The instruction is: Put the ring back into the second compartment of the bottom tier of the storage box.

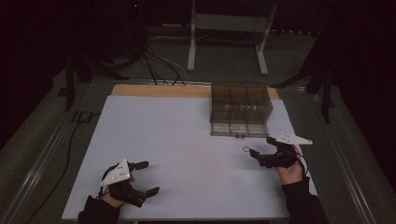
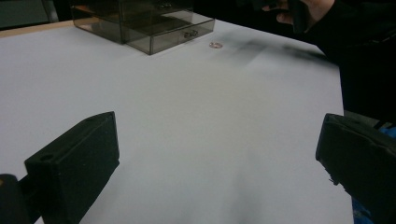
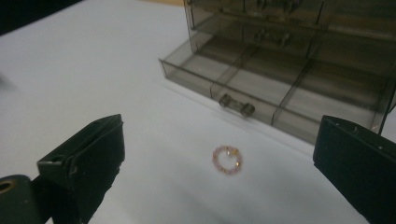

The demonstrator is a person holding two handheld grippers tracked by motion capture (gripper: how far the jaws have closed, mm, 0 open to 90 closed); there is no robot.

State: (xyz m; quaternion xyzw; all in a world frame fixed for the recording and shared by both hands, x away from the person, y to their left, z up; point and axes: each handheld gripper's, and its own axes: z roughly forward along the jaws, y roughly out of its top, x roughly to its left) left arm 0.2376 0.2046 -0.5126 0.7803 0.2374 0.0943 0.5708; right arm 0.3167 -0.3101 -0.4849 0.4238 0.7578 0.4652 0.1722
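While both grippers sit wide open, right gripper (image 1: 262, 150) lines up on the bead ring (image 3: 227, 159).
Bottom drawer (image 3: 261, 86) is pulled out, probably waiting for it; left gripper (image 1: 145, 178) idles.

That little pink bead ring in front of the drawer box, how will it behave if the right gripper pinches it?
The bead ring looks thin and lies flat on the table, so wide jaws may slide it rather than catch it. Probably very light and somewhat floppy if strung. Lying flat, it is unlikely to roll.

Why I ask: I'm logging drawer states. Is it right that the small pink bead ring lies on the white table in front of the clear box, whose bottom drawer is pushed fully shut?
Not quite. The bead ring does lie on the table before the clear box, but the bottom drawer is pulled out, as the right gripper view shows.
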